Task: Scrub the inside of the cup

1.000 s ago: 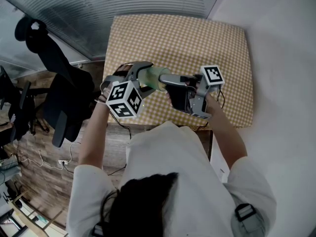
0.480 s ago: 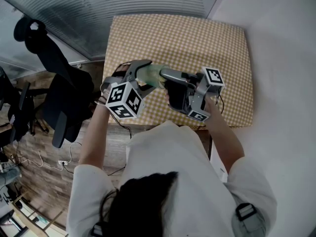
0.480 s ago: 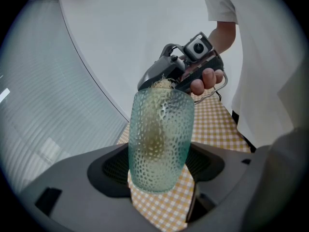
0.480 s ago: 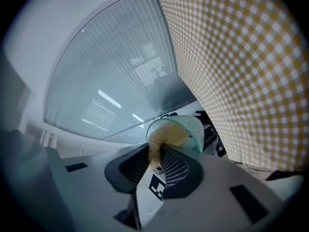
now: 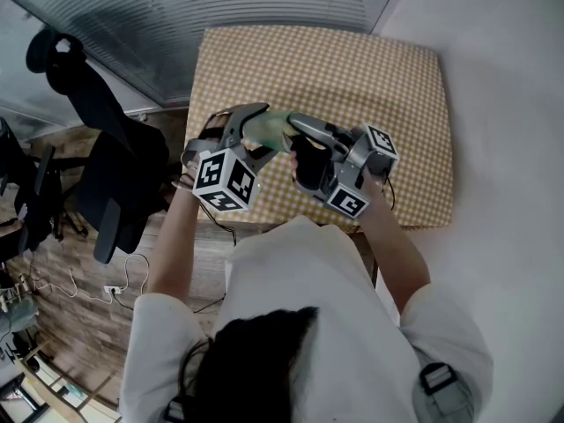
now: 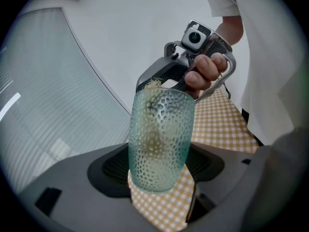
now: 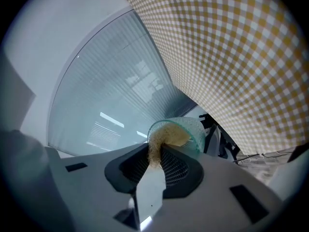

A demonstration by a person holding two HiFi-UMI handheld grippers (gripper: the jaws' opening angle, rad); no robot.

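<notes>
In the left gripper view a pale green dimpled glass cup (image 6: 161, 139) sits between the jaws of my left gripper (image 6: 159, 174), which is shut on its lower part. In the head view the cup (image 5: 267, 128) is held above the table's near edge, mouth toward my right gripper (image 5: 298, 136). That gripper is shut on a tan fibrous scrubber (image 7: 163, 140), which is pushed into the mouth of the cup (image 7: 186, 127). A few scrubber fibres (image 6: 153, 83) show at the cup's rim, with a hand (image 6: 206, 71) on the right gripper's handle behind.
A table with a yellow checked cloth (image 5: 335, 69) lies below and beyond both grippers. A black office chair (image 5: 101, 170) stands left of it on the wooden floor. A white wall runs along the right, and ribbed glass panels stand behind the table.
The right gripper has tilted and slid left toward the cup, its marker cube dropping lower. The left gripper and cup have shifted slightly.
</notes>
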